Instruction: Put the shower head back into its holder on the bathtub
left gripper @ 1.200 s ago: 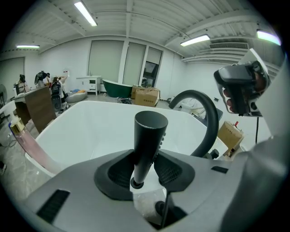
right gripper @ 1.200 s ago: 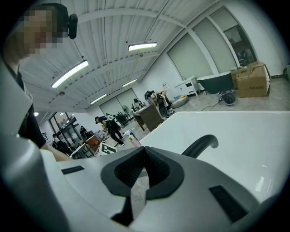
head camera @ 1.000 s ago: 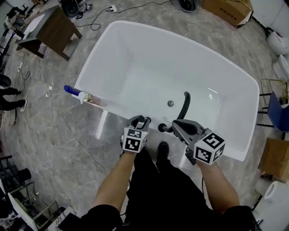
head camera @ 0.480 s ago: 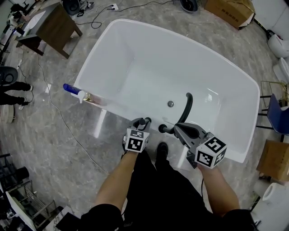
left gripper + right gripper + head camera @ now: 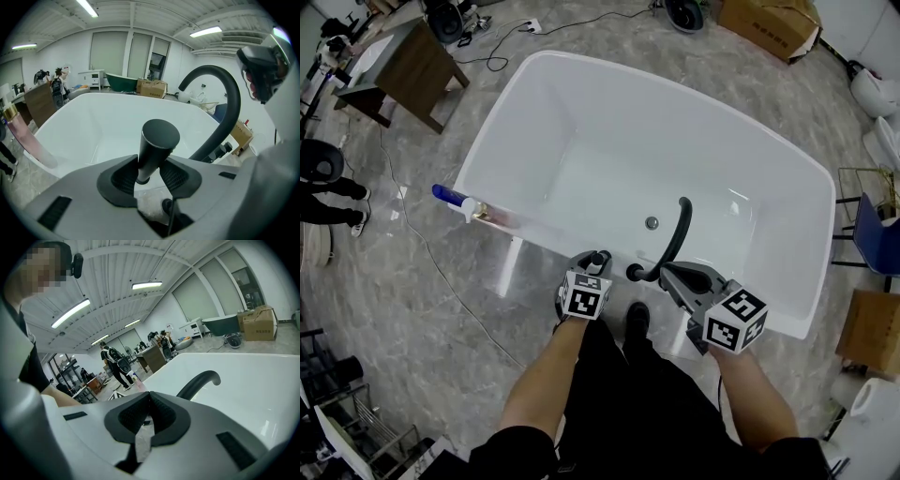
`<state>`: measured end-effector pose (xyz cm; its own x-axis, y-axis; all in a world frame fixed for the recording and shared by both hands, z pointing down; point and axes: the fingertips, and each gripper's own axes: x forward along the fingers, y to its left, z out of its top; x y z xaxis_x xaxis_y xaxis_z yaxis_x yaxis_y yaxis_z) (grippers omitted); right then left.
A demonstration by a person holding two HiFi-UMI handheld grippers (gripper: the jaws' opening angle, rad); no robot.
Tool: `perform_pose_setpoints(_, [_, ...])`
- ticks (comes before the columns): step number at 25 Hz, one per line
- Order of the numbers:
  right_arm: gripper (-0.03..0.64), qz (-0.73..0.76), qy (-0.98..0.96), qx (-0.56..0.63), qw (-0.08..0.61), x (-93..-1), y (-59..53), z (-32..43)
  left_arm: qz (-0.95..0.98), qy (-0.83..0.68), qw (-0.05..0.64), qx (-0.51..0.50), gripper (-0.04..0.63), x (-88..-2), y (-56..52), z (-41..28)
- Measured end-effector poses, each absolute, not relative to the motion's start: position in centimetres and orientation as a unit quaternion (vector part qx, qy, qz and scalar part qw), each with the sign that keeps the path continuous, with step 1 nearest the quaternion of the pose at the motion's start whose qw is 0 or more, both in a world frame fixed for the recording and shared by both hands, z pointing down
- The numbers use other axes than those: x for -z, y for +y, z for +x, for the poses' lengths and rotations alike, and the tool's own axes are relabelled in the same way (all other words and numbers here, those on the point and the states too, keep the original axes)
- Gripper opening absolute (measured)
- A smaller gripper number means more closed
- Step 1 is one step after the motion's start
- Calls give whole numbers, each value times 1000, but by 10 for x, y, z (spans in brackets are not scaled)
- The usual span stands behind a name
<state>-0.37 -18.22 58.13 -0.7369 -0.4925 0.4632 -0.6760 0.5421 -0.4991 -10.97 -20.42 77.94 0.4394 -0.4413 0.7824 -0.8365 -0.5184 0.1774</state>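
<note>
The bathtub [image 5: 534, 103] stands on the floor in front of me. The tap [image 5: 678, 232] sits on its near edge. Left of the tap, the shower head [image 5: 159, 138] is between the jaws of my left hand-held gripper [image 5: 597, 257]. Bottles [image 5: 452, 194] sit on the tub's left edge.

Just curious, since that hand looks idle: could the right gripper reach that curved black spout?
Probably yes. The right gripper sits beside the spout at the bathtub rim, with nothing between them. Its jaws are shut and empty, so they must open first.

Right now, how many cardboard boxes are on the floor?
2. One cardboard box lies beyond the tub at top right; the other sits at the head view's right edge. More may be hidden.
</note>
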Motion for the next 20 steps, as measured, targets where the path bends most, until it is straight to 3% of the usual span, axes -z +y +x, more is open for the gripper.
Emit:
perform_pose_setpoints(14, [15, 343, -866, -340, 131, -575, -176, 12, 798, -412, 240, -369, 150, -779, -211, -101])
perform_pose_setpoints(20, [16, 337, -869, -341, 123, -571, -182, 9, 802, -414, 250, -350, 212, -767, -211, -101])
